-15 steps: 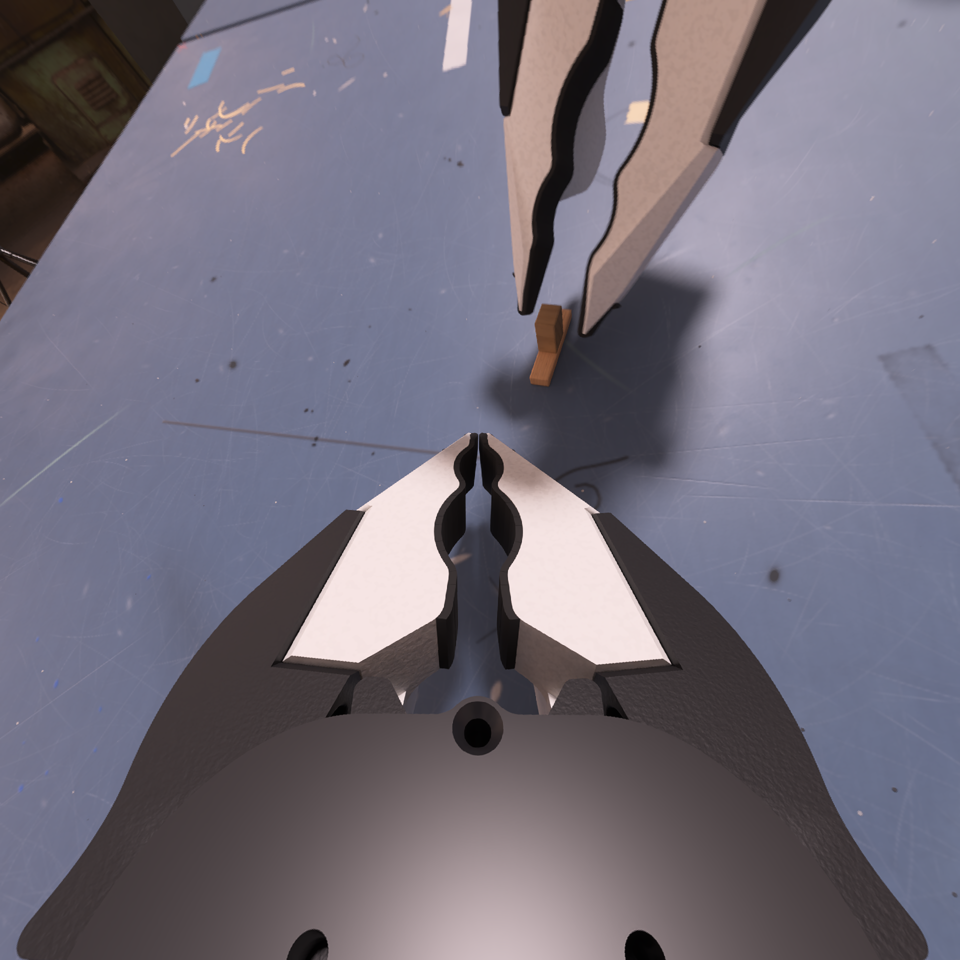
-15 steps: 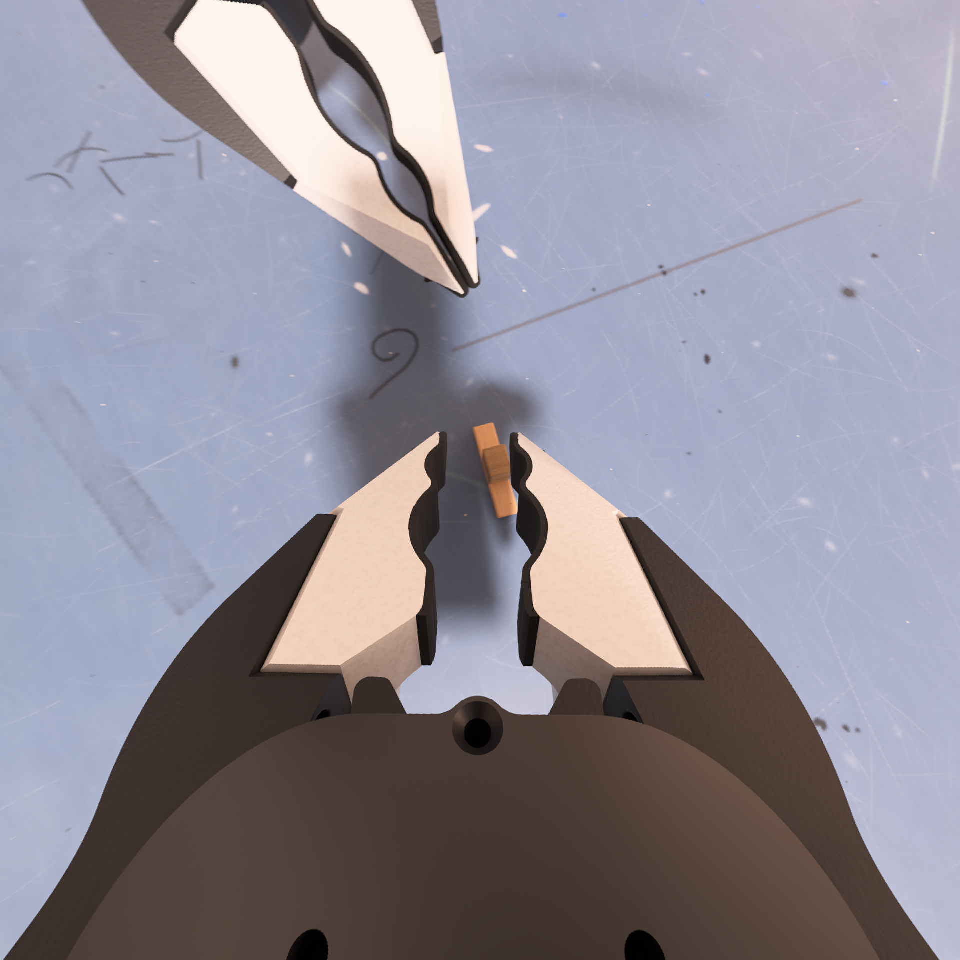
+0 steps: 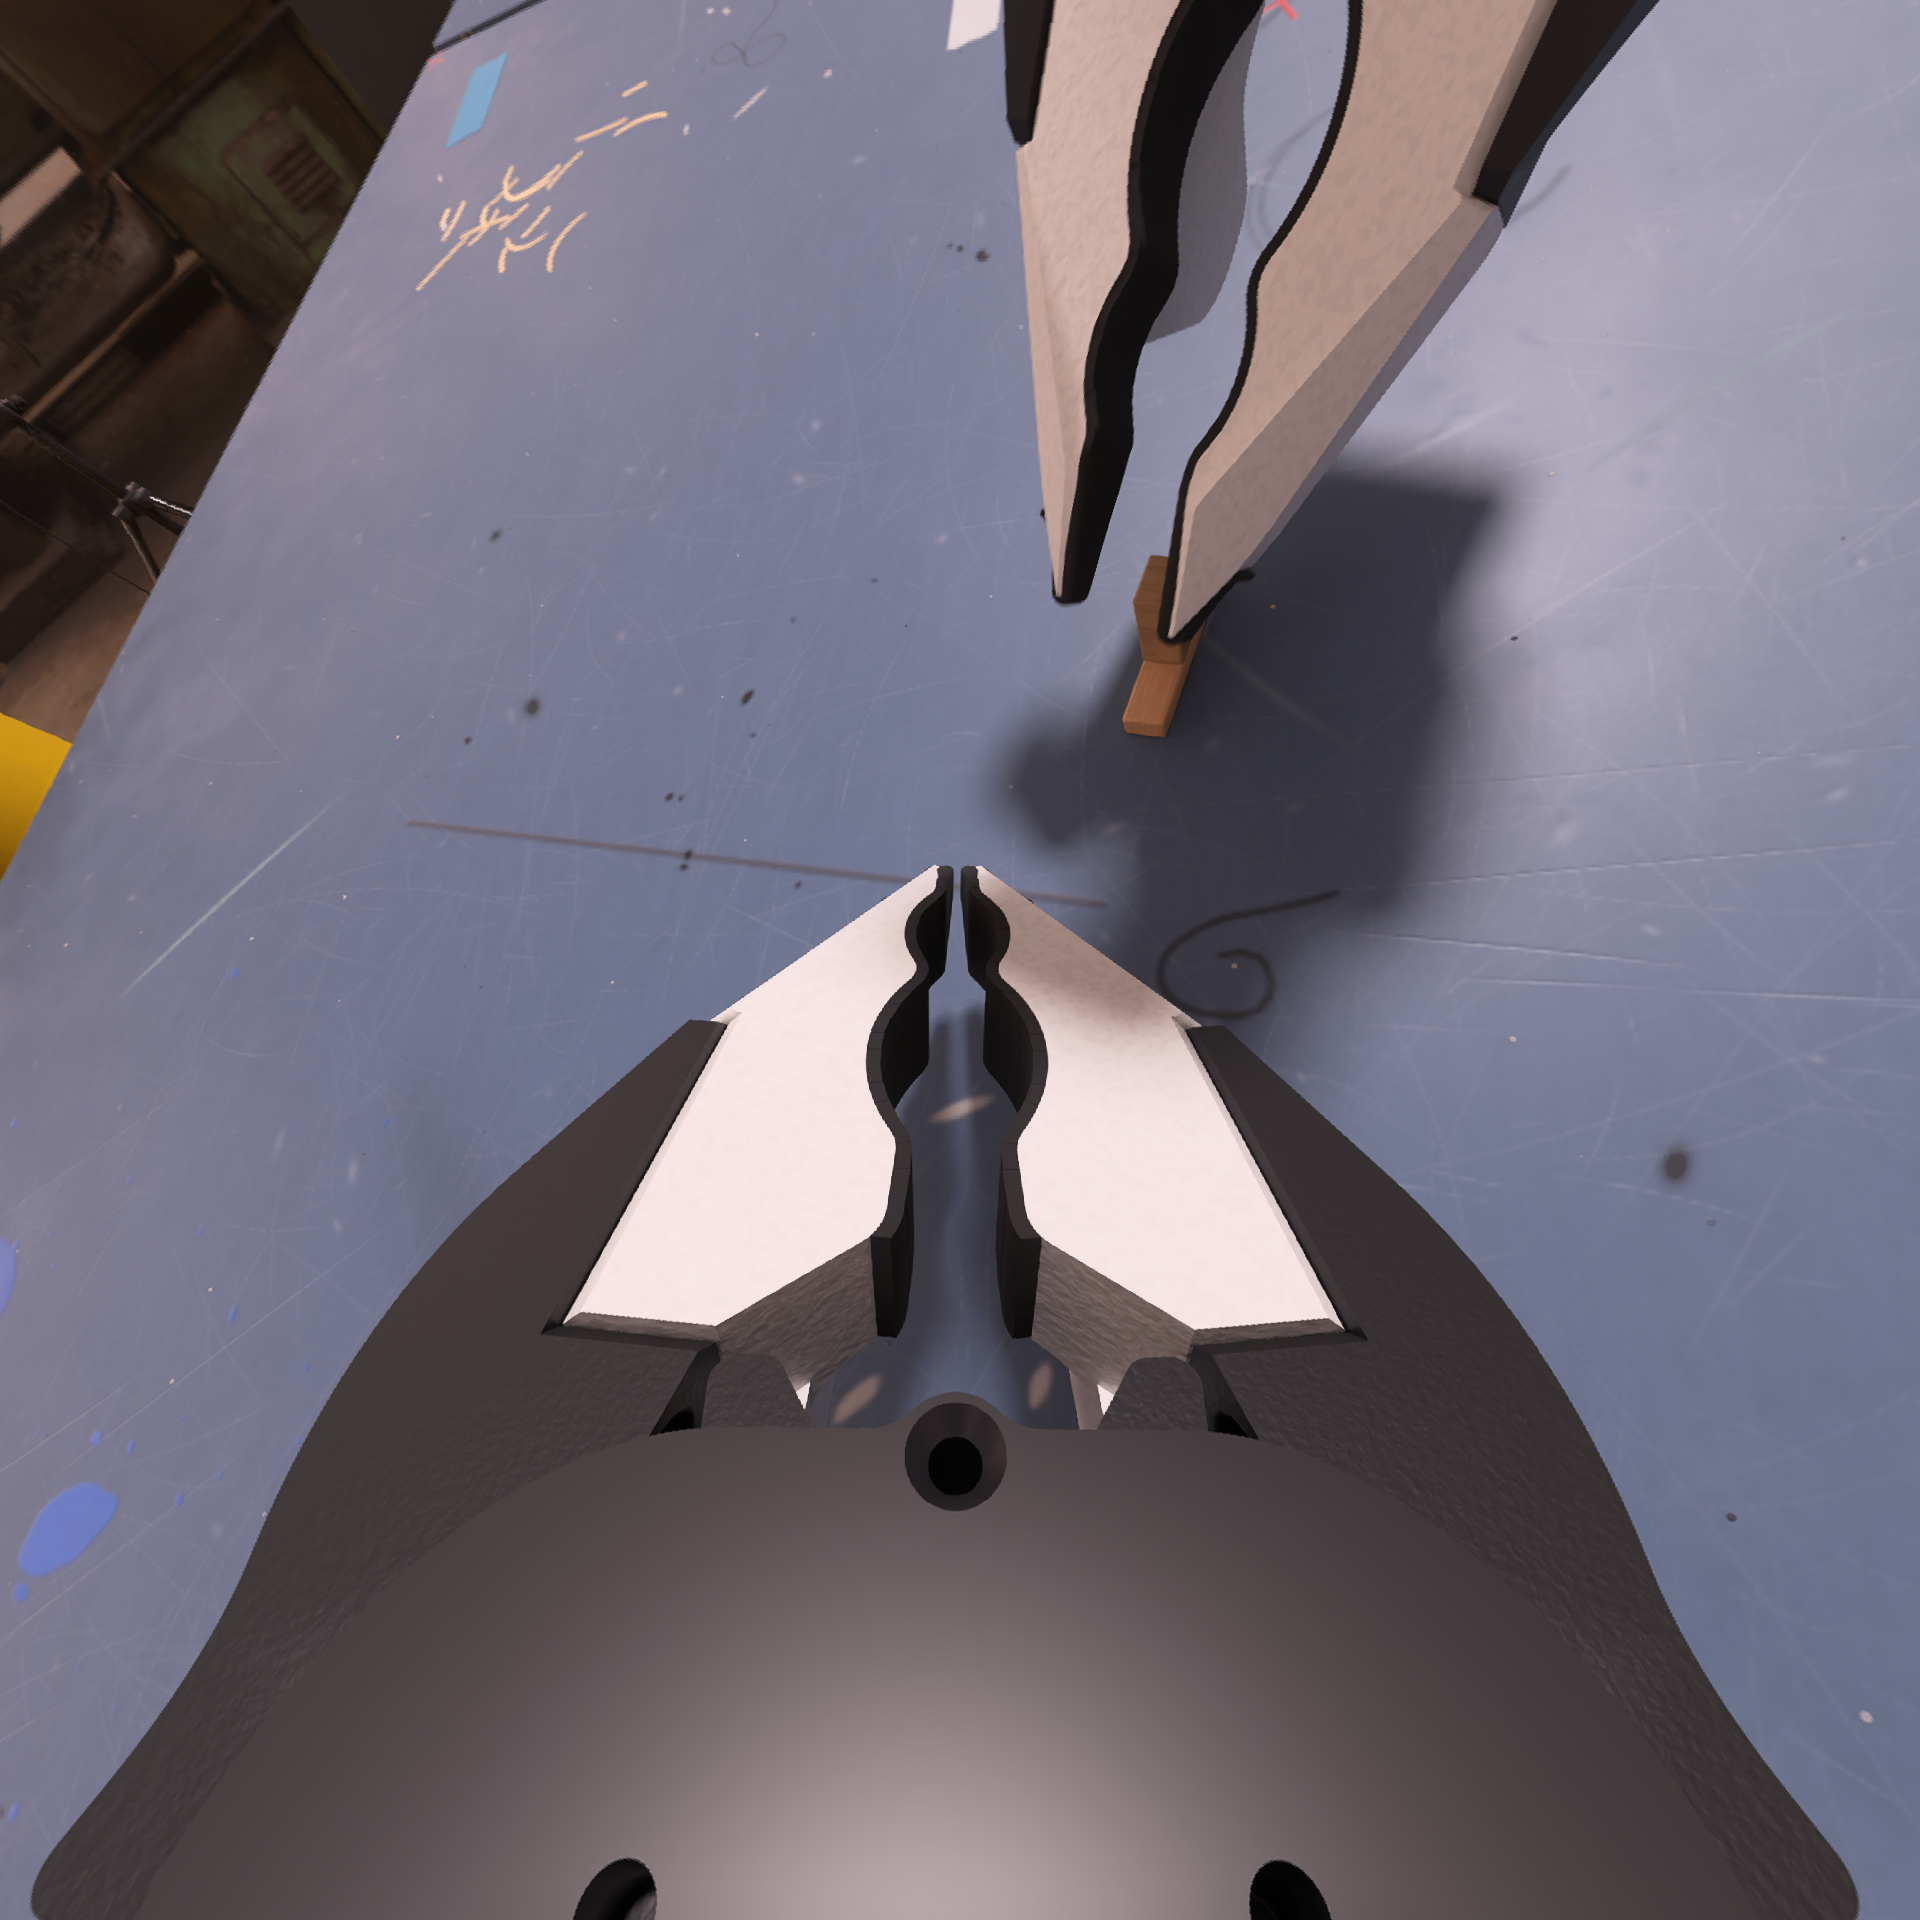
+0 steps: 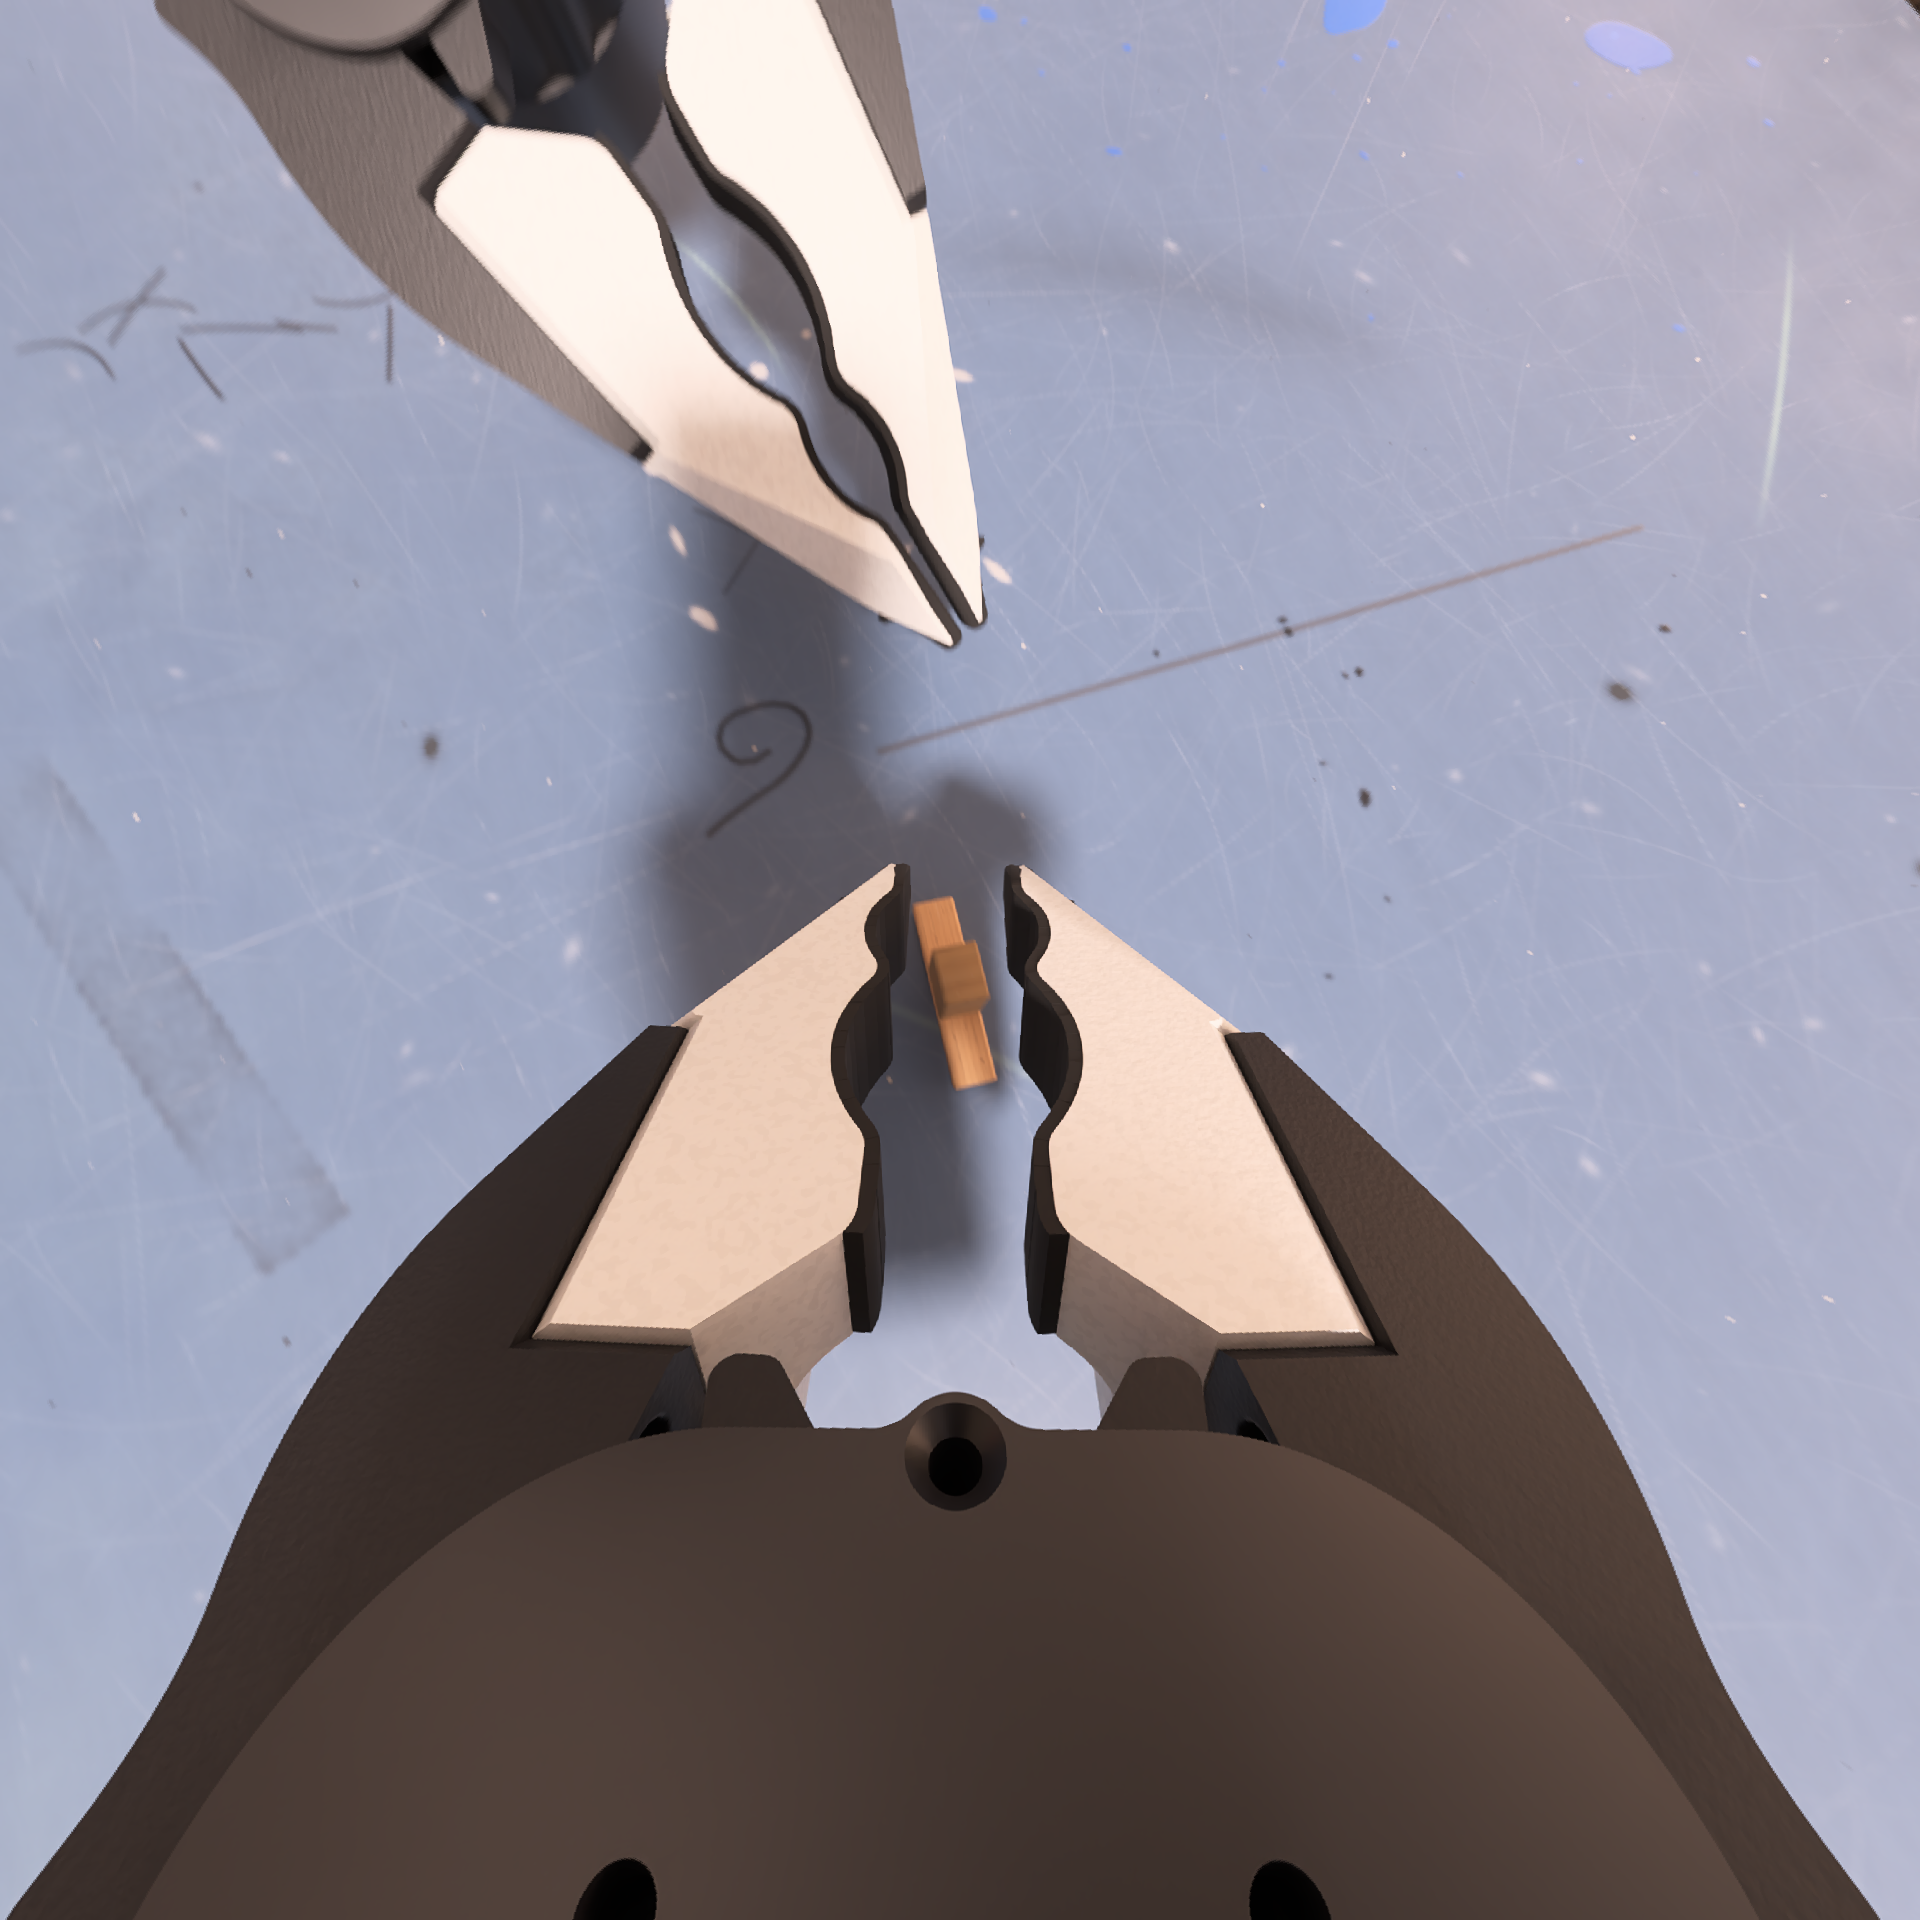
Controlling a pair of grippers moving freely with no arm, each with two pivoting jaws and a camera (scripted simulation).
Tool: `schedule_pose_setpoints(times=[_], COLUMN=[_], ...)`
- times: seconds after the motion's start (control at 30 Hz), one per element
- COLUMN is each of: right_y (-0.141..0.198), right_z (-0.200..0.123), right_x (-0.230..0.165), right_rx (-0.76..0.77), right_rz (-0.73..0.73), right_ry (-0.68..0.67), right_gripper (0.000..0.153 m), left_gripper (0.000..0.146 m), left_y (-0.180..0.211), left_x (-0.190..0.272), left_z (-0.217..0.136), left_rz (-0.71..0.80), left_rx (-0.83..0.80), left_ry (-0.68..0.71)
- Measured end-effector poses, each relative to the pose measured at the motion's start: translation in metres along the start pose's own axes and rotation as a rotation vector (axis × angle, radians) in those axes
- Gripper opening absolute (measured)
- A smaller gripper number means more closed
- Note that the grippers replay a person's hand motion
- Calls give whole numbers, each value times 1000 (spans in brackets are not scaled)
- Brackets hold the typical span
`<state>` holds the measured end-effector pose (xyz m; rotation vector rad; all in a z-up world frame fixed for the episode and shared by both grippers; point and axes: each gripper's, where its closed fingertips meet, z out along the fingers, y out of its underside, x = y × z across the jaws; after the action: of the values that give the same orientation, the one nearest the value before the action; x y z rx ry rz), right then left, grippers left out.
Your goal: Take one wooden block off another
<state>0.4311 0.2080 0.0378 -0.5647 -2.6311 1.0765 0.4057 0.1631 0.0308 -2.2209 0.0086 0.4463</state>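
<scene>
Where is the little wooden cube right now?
In the right wrist view, the cube sits atop the flat block, between the open right gripper's fingertips.

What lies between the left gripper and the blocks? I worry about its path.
Only bare table, marked with a thin dark line, a curl and shadow, lies between the left gripper and the blocks; the left wrist view shows it.

A scratched blue-grey desk (image 3: 520, 623) fills both views, flecked with dark specks, blue paint spots (image 3: 68, 1522) and pale scribbles (image 3: 509, 223). Beyond its left edge stands dim greenish machinery (image 3: 229, 156).
</scene>
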Motion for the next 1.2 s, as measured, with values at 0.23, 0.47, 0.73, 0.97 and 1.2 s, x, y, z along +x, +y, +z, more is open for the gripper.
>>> schedule_pose_setpoints(times=[0.23, 0.47, 0.73, 0.97, 1.2], right_y=[23, 25, 26, 27, 19], right_z=[-8, -5, 5, 4, -6], right_x=[5, 3, -1, 0, 6], right_rx=[-74, -66, -113, -125, -53], right_rz=[-105, -135, -161, -186, -124], right_ry=[-21, -107, -179, -158, -139], right_gripper=[24, 24, 17, 9, 9], left_gripper=[1, 17, 32, 34, 14], left_y=[0, -4, -5, -2, 0], left_x=[-2, 5, 12, 11, 18], left_z=[-2, -1, 7, 13, 14], left_rz=[-18, -44, 10, 67, 110], left_rx=[13, 56, 35, -10, -42], left_ry=[-1, 66, 201, 335, 355])
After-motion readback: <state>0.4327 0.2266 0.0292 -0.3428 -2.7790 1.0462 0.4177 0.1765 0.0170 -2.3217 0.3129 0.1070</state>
